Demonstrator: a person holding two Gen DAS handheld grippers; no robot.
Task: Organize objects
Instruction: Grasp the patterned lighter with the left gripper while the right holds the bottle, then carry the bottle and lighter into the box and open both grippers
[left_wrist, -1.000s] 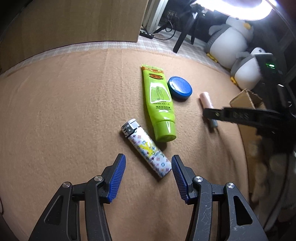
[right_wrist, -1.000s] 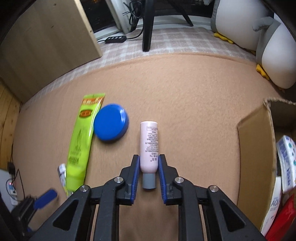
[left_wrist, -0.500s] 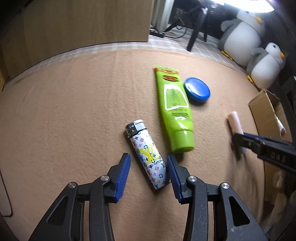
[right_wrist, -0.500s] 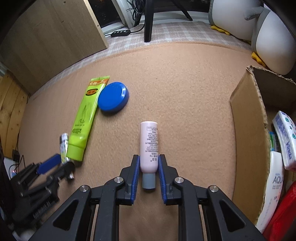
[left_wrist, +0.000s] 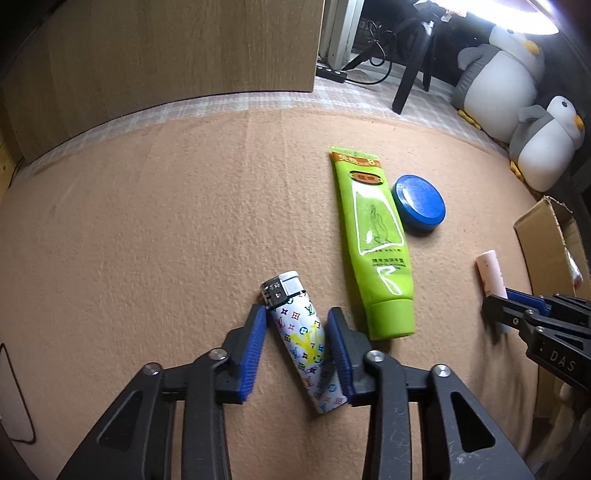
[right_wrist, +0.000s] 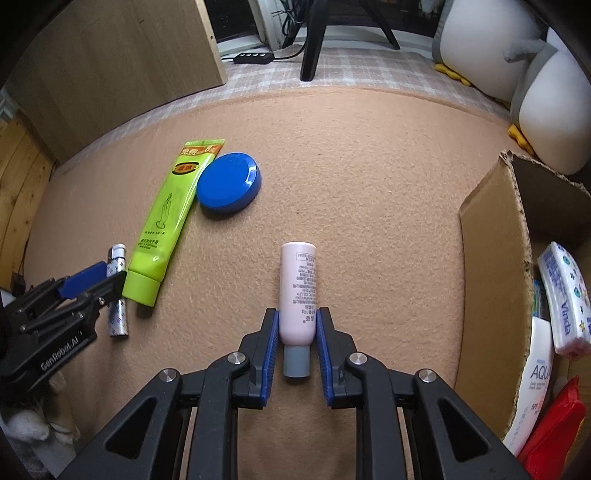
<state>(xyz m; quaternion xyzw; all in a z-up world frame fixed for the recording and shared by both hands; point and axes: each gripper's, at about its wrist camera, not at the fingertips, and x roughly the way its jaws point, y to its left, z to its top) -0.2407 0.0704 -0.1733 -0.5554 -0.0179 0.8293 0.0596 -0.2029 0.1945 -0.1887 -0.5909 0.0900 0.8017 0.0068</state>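
Note:
A patterned white lighter (left_wrist: 303, 339) lies on the tan carpet between the blue pads of my left gripper (left_wrist: 297, 321); the jaws stand around it with small gaps showing. The lighter also shows in the right wrist view (right_wrist: 117, 291). My right gripper (right_wrist: 295, 321) is shut on a pale pink bottle (right_wrist: 297, 291) with a grey cap, its pads pressed against both sides. The bottle shows at the right of the left wrist view (left_wrist: 489, 271). A green tube (left_wrist: 373, 236) and a blue round tin (left_wrist: 419, 203) lie side by side beyond the lighter.
An open cardboard box (right_wrist: 495, 266) with tissue packs and other packets stands at the right. Two plush penguins (left_wrist: 517, 99) sit at the far right. A wooden panel (left_wrist: 166, 51), a power strip and a stand's black legs are at the back.
My left gripper has moved forward over the lighter and narrowed around it. My right gripper has kept its hold on the pink bottle and shifted toward the box.

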